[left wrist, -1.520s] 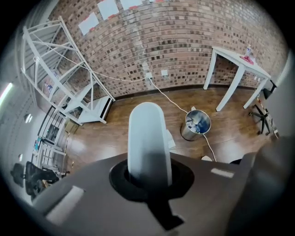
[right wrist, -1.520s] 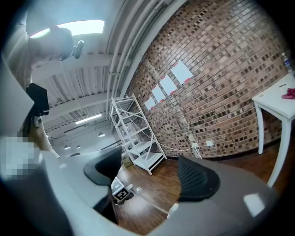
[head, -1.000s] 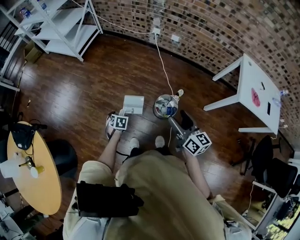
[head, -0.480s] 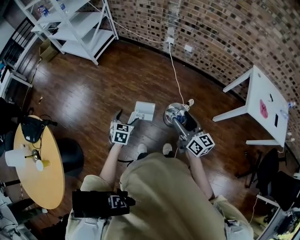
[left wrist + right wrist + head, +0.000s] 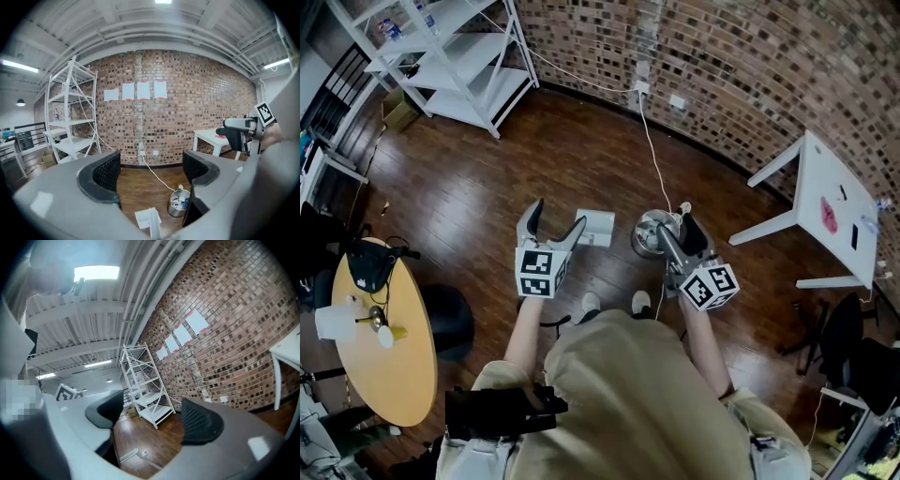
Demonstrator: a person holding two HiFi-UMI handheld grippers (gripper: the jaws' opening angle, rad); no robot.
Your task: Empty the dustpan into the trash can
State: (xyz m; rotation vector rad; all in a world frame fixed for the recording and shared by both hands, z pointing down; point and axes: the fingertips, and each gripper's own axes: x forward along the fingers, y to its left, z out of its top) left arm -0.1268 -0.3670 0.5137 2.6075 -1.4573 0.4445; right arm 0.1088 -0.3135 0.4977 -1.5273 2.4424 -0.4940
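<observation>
Holding up the left gripper (image 5: pixel 555 223), having just been opening its jaws wide, nothing between them. Holding the right gripper (image 5: pixel 677 240) about level, jaws parted partway, clasping nothing. Looking down past both at the white dustpan (image 5: pixel 596 227), lying on the wooden floor (image 5: pixel 469 187) just beyond the left gripper and touching neither gripper. Seeing the shiny trash can (image 5: pixel 645 234) standing just beside the dustpan, partly hidden behind the right gripper in the head view, scraps showing inside. Noticing a white cable (image 5: pixel 650 150) running from there to the brick wall (image 5: pixel 750 66). Making out a white shelf (image 5: pixel 473 94) and a white table (image 5: pixel 825 187) farther off.
</observation>
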